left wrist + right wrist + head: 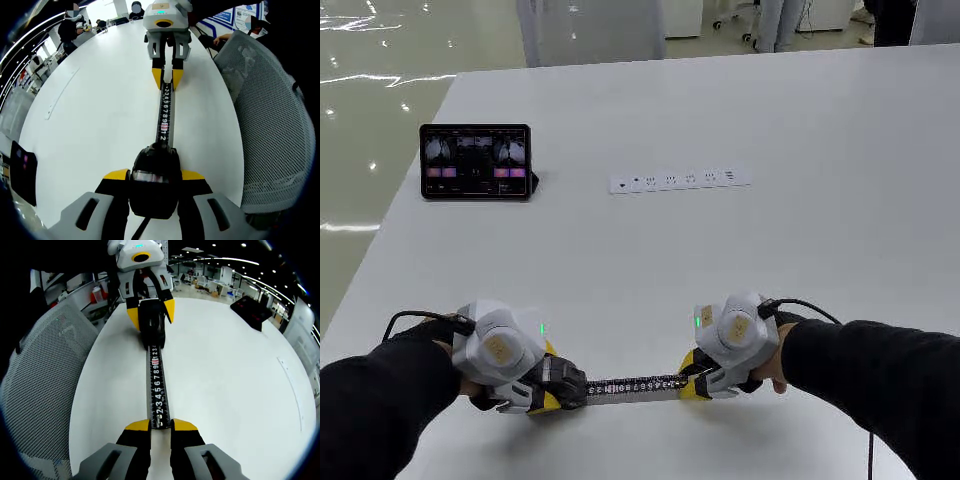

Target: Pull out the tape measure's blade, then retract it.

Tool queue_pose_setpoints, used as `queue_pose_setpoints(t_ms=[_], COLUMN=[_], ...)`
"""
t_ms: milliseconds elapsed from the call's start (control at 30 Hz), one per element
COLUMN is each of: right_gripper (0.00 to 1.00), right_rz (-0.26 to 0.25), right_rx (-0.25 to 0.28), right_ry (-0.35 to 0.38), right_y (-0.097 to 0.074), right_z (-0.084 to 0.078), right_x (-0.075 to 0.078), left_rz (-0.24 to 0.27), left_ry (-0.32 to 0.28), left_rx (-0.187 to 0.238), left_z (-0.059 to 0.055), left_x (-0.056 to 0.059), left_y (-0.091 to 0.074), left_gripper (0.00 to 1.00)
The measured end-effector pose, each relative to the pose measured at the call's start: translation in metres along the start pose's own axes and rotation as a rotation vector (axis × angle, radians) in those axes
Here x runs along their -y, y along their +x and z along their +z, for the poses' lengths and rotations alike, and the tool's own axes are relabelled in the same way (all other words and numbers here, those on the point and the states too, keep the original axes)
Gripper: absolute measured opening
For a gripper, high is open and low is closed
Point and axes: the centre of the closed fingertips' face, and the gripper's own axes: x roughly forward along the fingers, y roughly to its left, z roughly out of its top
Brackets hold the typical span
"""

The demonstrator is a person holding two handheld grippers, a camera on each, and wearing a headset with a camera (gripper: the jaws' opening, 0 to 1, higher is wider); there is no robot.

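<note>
From where I stand, the pull-out half of the job looks to be in hand, perhaps near its end. A short stretch of the black steel blade (156,385) with white numerals lies drawn out flat along the white table (720,110), running straight between the two hands at the near edge.

The left tongs (154,175) are clenched on the black, rounded tape measure case (155,187). Their yellow-tipped jaws stand fairly wide, one against each side of the case, pinning it low on the table. The right tongs (160,425) are nearly closed and pinch the free end of the blade between their yellow tips, just where the numbering starts. The two pairs of tongs face each other, nose to nose, and nothing but the tape joins them.

I judge the next move to be either a little more draw to the right or the return. For the return, the right tongs would need to travel back toward the case with the tip held, so the spring does not whip the blade home, while the left tongs hold the case steady.

Farther up the table, well clear of the work, are a black tablet (475,160) with a lit screen and a flat white power strip (680,180).
</note>
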Motion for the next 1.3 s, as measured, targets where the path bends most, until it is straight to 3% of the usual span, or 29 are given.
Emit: queue_pose_setpoints(t_ms=[1300], right_gripper=[0.11], right_rz=[-0.001], right_rx=[-0.003], right_ry=[0.023], right_y=[-0.014], right_z=[-0.017], right_x=[0.0], left_rz=[0.0], left_ry=[-0.001], left_rx=[-0.001], left_z=[0.0], left_x=[0.0], left_y=[0.0], left_gripper=[0.32])
